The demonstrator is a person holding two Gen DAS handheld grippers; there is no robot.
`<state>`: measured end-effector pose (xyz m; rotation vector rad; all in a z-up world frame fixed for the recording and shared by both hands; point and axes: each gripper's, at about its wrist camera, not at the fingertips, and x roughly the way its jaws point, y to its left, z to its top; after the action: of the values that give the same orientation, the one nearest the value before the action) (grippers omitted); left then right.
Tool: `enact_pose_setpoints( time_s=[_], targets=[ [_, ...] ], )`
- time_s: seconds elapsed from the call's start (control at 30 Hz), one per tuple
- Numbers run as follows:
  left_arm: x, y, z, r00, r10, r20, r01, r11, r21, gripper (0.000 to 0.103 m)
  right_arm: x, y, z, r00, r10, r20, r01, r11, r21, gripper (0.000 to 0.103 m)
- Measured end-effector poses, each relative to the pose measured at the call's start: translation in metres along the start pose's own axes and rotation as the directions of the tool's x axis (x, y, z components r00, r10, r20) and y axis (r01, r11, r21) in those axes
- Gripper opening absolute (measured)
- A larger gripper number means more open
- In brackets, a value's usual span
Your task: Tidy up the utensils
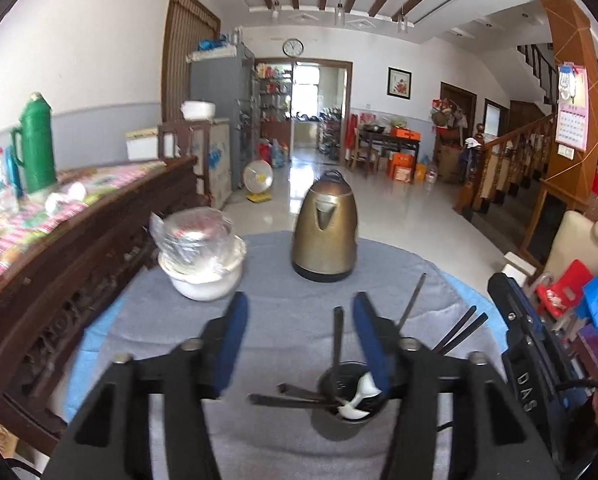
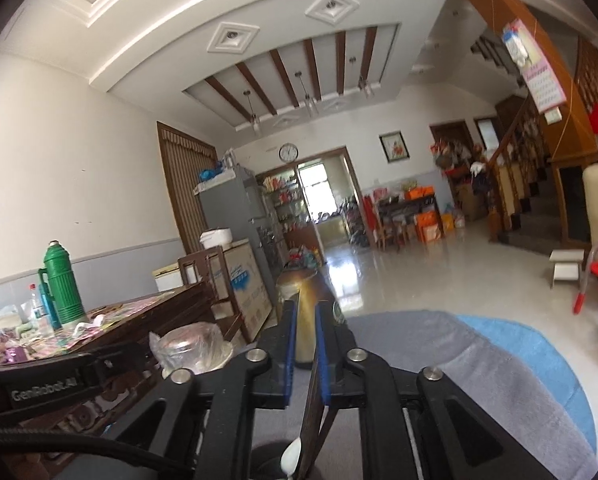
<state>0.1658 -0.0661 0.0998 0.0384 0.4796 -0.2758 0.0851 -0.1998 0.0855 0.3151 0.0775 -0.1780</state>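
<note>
In the left wrist view a dark cup [image 1: 339,424] stands on the grey-clothed round table [image 1: 283,320], just below my left gripper [image 1: 300,300]. It holds a white spoon [image 1: 361,396] and several dark utensils. One dark handle [image 1: 337,336] stands upright between the wide-open blue pads and touches neither. Dark chopsticks [image 1: 459,328] stick out behind the right finger. My right gripper's body [image 1: 515,336] is at the right edge. In the right wrist view my right gripper [image 2: 303,308] shows a narrow gap. A dark flat handle [image 2: 314,408] leans on its right pad only, above the white spoon [image 2: 291,454].
A bronze kettle [image 1: 325,228] stands at the table's far side, with a white bowl [image 1: 203,280] under a plastic-wrapped glass bowl to its left. A carved wooden sideboard [image 1: 59,256] with a green thermos [image 1: 39,144] runs along the left. A tiled floor lies beyond.
</note>
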Motion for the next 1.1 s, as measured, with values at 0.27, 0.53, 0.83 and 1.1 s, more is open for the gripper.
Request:
enact_pose_setpoints(
  time_s=[0.27,0.53,0.83,1.1],
  targets=[
    [-0.042,-0.002,-0.012,0.993,0.109,0.044,-0.112,0.99,0.082,0.082,-0.04,-0.02,0.015,0.999,0.046,0.024,-0.048,0.994,0.101,0.063],
    [-0.071,-0.006,-0.029,0.987,0.146,0.06,-0.153,0.978,0.138,0.089,-0.075,-0.019,0.023,0.998,0.053,0.018,-0.054,0.998,0.045,0.063],
    [-0.078,-0.009,-0.054,0.991,0.135,-0.007,-0.132,0.978,0.16,0.09,-0.092,-0.023,0.004,0.996,0.029,-0.088,-0.03,0.999,-0.013,0.063],
    [-0.07,-0.001,-0.08,0.978,0.18,-0.104,-0.163,0.974,0.157,0.091,-0.099,-0.029,-0.021,0.984,0.023,-0.178,-0.031,0.999,-0.041,0.063]
  ],
)
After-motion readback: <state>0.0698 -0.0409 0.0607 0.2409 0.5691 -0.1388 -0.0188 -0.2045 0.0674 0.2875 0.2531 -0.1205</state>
